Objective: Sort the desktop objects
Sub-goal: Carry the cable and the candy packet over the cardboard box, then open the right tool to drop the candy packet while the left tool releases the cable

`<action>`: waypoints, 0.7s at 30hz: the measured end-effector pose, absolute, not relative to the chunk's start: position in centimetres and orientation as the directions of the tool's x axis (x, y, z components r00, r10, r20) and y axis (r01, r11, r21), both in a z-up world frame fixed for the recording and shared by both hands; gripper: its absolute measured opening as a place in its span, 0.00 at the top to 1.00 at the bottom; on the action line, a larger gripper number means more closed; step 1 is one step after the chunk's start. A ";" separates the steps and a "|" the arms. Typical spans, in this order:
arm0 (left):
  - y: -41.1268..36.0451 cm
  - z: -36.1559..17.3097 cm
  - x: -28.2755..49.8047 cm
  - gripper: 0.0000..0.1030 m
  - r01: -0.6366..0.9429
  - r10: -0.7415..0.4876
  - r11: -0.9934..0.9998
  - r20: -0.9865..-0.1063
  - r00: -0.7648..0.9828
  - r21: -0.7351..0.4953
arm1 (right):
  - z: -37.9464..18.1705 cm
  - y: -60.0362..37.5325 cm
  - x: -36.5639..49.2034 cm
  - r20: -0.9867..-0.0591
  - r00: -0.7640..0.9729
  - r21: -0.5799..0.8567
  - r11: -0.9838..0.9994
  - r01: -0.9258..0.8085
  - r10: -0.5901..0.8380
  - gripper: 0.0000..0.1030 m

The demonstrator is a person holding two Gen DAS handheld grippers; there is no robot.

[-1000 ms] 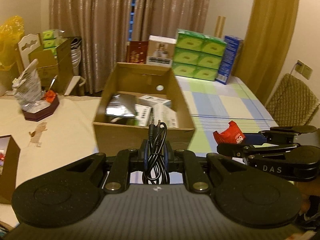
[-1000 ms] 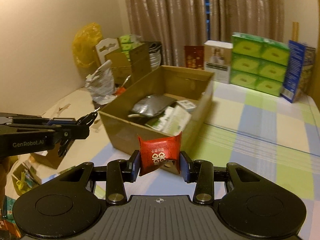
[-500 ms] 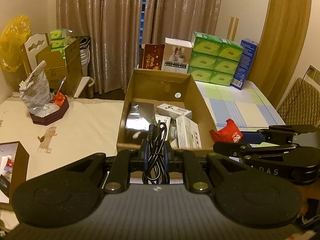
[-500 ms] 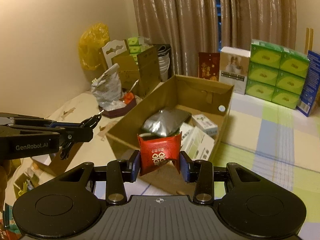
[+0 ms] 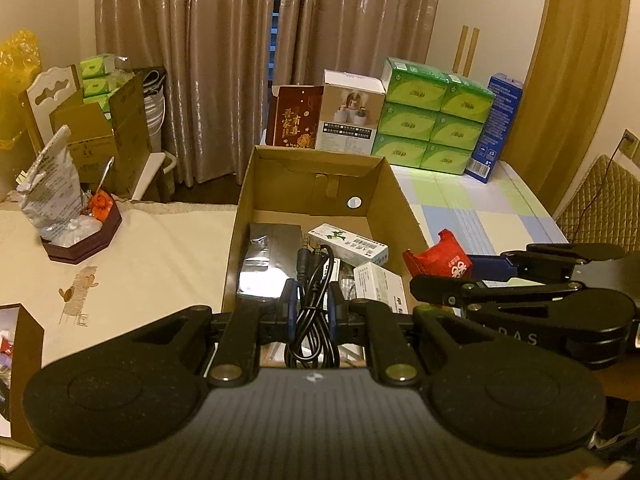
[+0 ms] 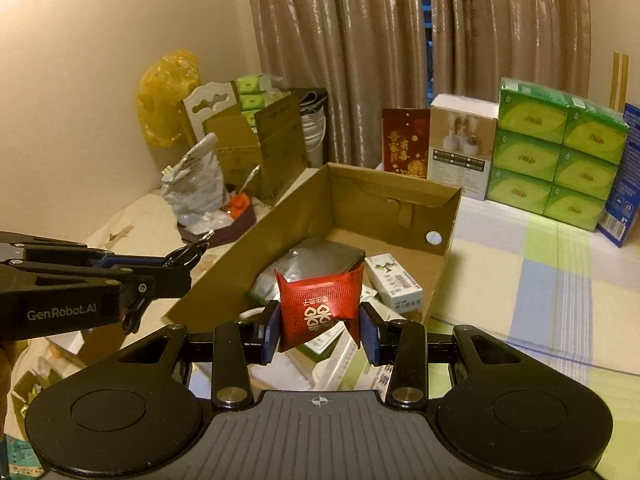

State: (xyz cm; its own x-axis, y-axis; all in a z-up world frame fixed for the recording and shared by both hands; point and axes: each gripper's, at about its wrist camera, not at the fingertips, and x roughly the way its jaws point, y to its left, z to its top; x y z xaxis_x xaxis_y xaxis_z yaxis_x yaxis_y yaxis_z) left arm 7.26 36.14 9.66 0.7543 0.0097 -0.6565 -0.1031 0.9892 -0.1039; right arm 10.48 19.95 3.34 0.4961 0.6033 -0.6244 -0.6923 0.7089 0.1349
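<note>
Left gripper (image 5: 312, 312) clamped narrow on a coiled black rubbery audio cable (image 5: 314, 304), plugs up, above the near end of the open brown cardboard box (image 5: 320, 184). Right gripper (image 6: 320, 328) pinching a crinkly red foil sachet (image 6: 320, 308) over the same box. Inside: a shiny silver foil pouch (image 5: 268, 260) and small white cartons (image 5: 348, 242). Behind: stacked green tissue packs (image 5: 432, 120), glossy beige curtains (image 5: 224, 60).

Cardboard box (image 5: 320, 184) at centre; inside it, foil pouch (image 5: 268, 260) left, small cartons (image 5: 348, 242) right. Tissue packs (image 5: 432, 120) behind the box, to the right. Tray (image 5: 82, 240) with bag (image 5: 52, 196) well left.
</note>
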 end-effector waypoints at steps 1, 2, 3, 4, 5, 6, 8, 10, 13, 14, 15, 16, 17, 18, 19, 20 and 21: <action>36.3 9.5 7.6 0.89 -0.105 0.008 0.989 -0.659 0.752 -0.108 | 3.2 20.0 10.9 -0.627 0.497 0.133 0.711 -0.690 0.600 0.63; 36.4 9.4 8.0 0.89 -0.105 0.005 0.988 -0.662 0.750 -0.112 | 3.0 20.2 11.3 -0.630 0.496 0.134 0.712 -0.689 0.598 0.63; 36.5 9.2 8.3 0.89 -0.106 0.003 0.988 -0.664 0.747 -0.115 | 2.9 20.3 11.7 -0.633 0.494 0.138 0.714 -0.687 0.597 0.63; 36.6 9.0 8.7 0.89 -0.106 0.001 0.987 -0.667 0.745 -0.117 | 2.7 20.4 12.2 -0.636 0.493 0.138 0.716 -0.684 0.594 0.63; 36.7 8.9 9.1 0.89 -0.106 0.000 0.987 -0.670 0.742 -0.117 | 2.6 20.5 12.6 -0.639 0.492 0.139 0.717 -0.683 0.592 0.63; 36.7 8.8 9.4 0.89 -0.106 0.000 0.988 -0.673 0.740 -0.116 | 2.5 20.6 12.9 -0.640 0.491 0.140 0.718 -0.682 0.591 0.63; 36.9 8.5 10.0 0.89 -0.103 -0.003 0.988 -0.677 0.736 -0.117 | 2.3 20.8 13.6 -0.644 0.489 0.139 0.719 -0.681 0.588 0.63; 36.9 8.3 10.7 0.89 -0.099 -0.007 0.988 -0.683 0.731 -0.116 | 2.1 20.9 14.2 -0.647 0.489 0.137 0.720 -0.680 0.585 0.63; 36.9 8.0 11.7 0.89 -0.094 -0.009 0.989 -0.690 0.724 -0.112 | 2.0 21.1 15.2 -0.651 0.485 0.141 0.721 -0.678 0.584 0.63; 37.0 7.9 11.9 0.89 -0.093 -0.011 0.989 -0.692 0.722 -0.113 | 2.0 21.1 15.5 -0.652 0.483 0.145 0.721 -0.678 0.585 0.63; 37.0 7.9 12.3 0.89 -0.093 -0.013 0.989 -0.695 0.719 -0.115 | 2.1 21.0 16.0 -0.652 0.481 0.151 0.722 -0.676 0.587 0.63; 37.1 7.8 12.6 0.89 -0.093 -0.015 0.989 -0.697 0.717 -0.117 | 2.1 21.1 16.4 -0.652 0.479 0.156 0.722 -0.674 0.588 0.63; 37.2 7.7 13.0 0.89 -0.093 -0.017 0.989 -0.699 0.715 -0.119 | 2.2 21.1 16.9 -0.652 0.477 0.161 0.722 -0.673 0.590 0.63; 37.3 7.7 13.4 0.89 -0.093 -0.018 0.988 -0.701 0.713 -0.120 | 2.3 21.1 17.4 -0.651 0.475 0.166 0.721 -0.672 0.593 0.63; 37.4 7.6 13.8 0.89 -0.094 -0.019 0.988 -0.702 0.712 -0.122 | 2.4 21.1 17.9 -0.649 0.473 0.172 0.721 -0.671 0.596 0.63; 37.5 7.5 14.2 0.89 -0.094 -0.020 0.988 -0.704 0.710 -0.124 | 2.5 21.2 18.4 -0.648 0.473 0.176 0.722 -0.670 0.597 0.63; 37.6 7.4 14.8 0.89 -0.096 -0.020 0.988 -0.706 0.708 -0.125 | 2.6 21.2 18.8 -0.646 0.475 0.179 0.723 -0.667 0.598 0.63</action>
State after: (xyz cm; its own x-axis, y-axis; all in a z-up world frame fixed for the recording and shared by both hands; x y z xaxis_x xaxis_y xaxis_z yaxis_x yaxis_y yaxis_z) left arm 14.80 37.55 7.45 0.7084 -0.0204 -0.7055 -0.0958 0.9876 -0.1248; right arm 18.81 21.21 2.63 0.4746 0.5981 -0.6457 -0.6673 0.7229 0.1792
